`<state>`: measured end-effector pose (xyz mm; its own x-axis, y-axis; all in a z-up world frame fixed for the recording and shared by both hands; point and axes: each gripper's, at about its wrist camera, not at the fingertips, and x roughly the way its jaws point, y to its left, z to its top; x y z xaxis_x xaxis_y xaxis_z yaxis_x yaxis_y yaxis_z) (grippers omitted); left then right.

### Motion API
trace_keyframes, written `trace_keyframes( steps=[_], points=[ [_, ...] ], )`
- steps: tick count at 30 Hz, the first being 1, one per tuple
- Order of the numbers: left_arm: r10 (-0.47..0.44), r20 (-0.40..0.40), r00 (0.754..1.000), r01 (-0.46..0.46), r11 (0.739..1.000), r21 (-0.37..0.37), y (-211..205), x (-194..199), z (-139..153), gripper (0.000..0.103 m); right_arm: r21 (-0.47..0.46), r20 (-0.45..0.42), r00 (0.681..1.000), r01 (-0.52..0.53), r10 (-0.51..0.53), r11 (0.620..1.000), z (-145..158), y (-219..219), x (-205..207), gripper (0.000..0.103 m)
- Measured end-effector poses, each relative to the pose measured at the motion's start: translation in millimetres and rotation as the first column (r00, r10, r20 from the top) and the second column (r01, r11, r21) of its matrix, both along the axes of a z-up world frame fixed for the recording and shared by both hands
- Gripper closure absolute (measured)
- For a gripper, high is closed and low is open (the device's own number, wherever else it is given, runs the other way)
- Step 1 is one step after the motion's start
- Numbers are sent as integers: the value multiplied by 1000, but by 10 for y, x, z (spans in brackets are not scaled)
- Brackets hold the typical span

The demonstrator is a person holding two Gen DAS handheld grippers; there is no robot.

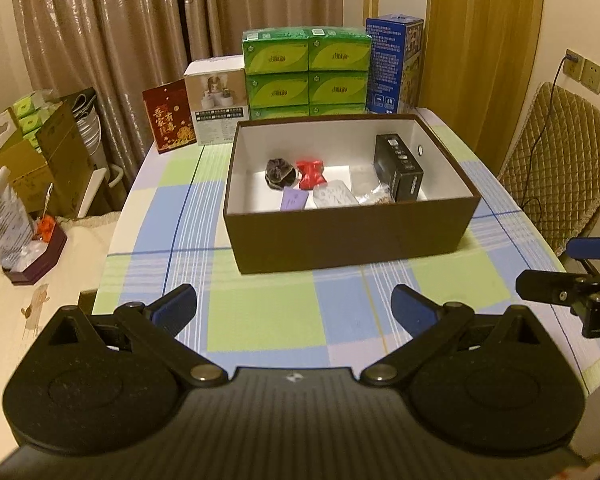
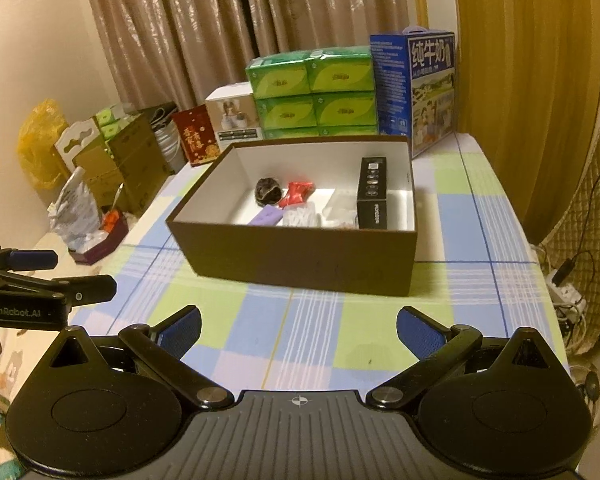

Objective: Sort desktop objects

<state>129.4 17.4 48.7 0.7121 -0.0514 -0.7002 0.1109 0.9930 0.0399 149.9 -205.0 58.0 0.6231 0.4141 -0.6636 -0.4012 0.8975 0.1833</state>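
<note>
The desk [image 1: 260, 320] wore a smooth checked cloth of blue, green and pale lilac squares, with shiny beige curtains [image 1: 112, 40] behind and a quilted chair [image 1: 560, 168] to the right. A brown cardboard box [image 1: 340, 236] with a white lining sat mid-desk, holding a tall black carton [image 1: 398, 168] against its right wall, a crumpled red wrapper [image 1: 311, 174], a dark wrinkled ball [image 1: 278, 174], a lilac card [image 1: 295, 200] and clear plastic packets [image 1: 336, 196]. Behind it stood stacked glossy green tissue packs [image 1: 306, 72], a blue milk carton [image 2: 420, 88], a white box [image 1: 216, 100] and a red packet [image 1: 168, 120]. The left gripper [image 1: 294, 308] and right gripper [image 2: 298, 330] hovered above bare cloth before the box, fingers spread wide, holding nothing.
</note>
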Motion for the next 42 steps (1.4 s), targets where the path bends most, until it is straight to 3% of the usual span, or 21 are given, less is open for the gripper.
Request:
trace_keyframes(
  steps=[17, 42],
  points=[
    [24, -18, 1000, -24, 1000, 9, -64, -543, -21, 1, -23, 2, 999, -50, 50, 998, -24, -45, -426, 2],
    [41, -36, 999, -40, 999, 28, -140, -843, -85, 1, -39, -1, 999, -51, 51, 998, -92, -139, -732, 2]
  ],
)
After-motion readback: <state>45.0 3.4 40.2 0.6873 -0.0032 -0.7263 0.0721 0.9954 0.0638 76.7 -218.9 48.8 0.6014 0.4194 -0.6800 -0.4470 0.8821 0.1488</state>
